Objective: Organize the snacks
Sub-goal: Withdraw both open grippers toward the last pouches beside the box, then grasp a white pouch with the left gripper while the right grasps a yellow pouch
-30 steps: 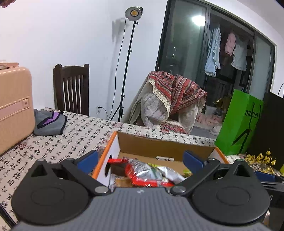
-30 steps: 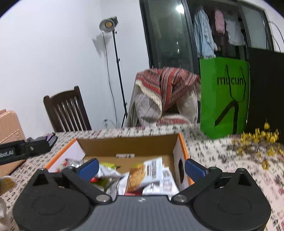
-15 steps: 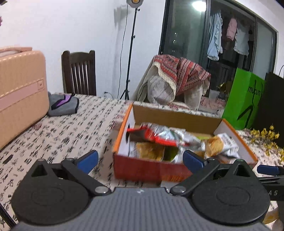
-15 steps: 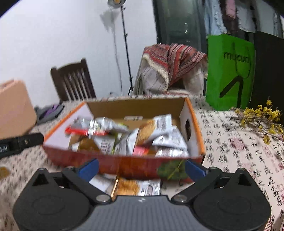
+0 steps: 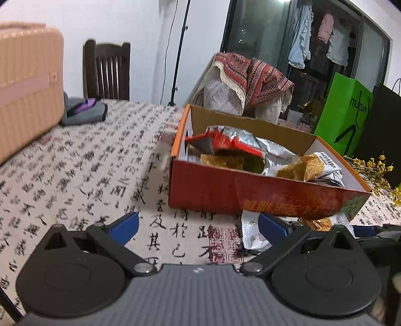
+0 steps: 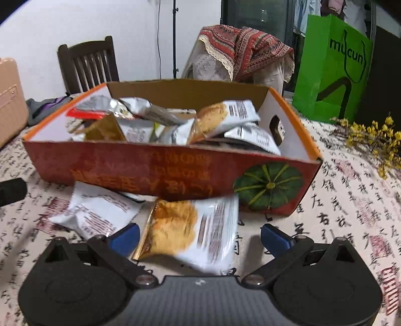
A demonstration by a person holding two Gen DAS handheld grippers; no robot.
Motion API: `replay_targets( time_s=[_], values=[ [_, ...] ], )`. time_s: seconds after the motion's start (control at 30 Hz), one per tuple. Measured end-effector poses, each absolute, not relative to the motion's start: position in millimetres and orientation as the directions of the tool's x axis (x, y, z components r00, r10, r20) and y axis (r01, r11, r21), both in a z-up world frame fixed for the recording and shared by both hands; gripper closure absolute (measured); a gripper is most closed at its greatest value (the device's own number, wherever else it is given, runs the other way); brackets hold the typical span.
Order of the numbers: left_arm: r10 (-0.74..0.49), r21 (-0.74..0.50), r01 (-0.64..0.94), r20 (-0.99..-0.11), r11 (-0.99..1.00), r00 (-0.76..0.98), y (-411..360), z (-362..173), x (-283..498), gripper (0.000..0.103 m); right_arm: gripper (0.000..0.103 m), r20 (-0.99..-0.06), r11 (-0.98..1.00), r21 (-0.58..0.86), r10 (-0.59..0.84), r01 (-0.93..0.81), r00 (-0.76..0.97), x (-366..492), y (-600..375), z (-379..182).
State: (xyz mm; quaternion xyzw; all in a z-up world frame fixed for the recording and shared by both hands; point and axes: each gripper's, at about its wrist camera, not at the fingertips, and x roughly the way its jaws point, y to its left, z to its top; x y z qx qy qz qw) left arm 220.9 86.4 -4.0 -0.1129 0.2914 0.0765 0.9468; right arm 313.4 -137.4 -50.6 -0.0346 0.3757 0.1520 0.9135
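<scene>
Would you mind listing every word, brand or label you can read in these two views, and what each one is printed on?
"mucun": on the green paper bag, beside a line drawing.
Orange characters on the red front of the snack box: blurred, unreadable.
Print on the snack packet between the right gripper fingers, and on the white packet beside it: too small and blurred.
Calligraphy on the tablecloth: decorative Chinese characters, not reliably readable.

White wall, wooden chair (dark), draped armchair
</scene>
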Motion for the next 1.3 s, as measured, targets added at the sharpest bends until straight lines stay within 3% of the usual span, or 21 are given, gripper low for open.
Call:
replay_targets(
  time_s=[0.1, 0.27, 0.37, 0.5, 0.53, 0.57, 0.8, 1.3],
  values=[
    [0.065, -0.200, -0.219, -0.579, 0.955, 0.813, 92, -7, 221, 0.000, 0.002, -0.667, 0.947, 0.051, 0.268, -0.316, 0.695, 307, -138, -54],
    [0.065, -0.209, -0.228, -0.587, 0.951, 0.807, 94, -10, 223, 0.000, 0.033, -0.648, 0.935, 0.055, 0.301, -0.351, 0.700, 300, -140, -47],
    [0.065, -0.210, -0.233, -0.594, 0.949, 0.802, 94, -11, 223, 0.000, 0.045, -0.632, 0.931, 0.051, 0.310, -0.361, 0.711, 295, -142, -38],
    [0.064, -0.212, -0.237, -0.603, 0.948, 0.795, 95, -14, 226, 0.000, 0.052, -0.620, 0.930, 0.064, 0.321, -0.362, 0.716, 289, -151, -26],
    [0.063, -0.212, -0.236, -0.604, 0.948, 0.794, 95, -14, 225, 0.000, 0.060, -0.618, 0.928, 0.069, 0.328, -0.366, 0.714, 287, -155, -23],
    [0.063, -0.212, -0.236, -0.605, 0.948, 0.794, 95, -15, 226, 0.000, 0.081, -0.617, 0.923, 0.081, 0.343, -0.376, 0.709, 286, -159, -20],
    [0.064, -0.194, -0.227, -0.607, 0.954, 0.792, 88, -16, 226, 0.000, 0.082, -0.584, 0.925, 0.084, 0.348, -0.372, 0.733, 271, -190, -9],
    [0.040, -0.100, -0.142, -0.666, 0.985, 0.745, 24, -2, 252, 0.000, 0.087, -0.445, 0.923, 0.249, 0.377, -0.293, 0.812, 256, -246, -2]
  ],
)
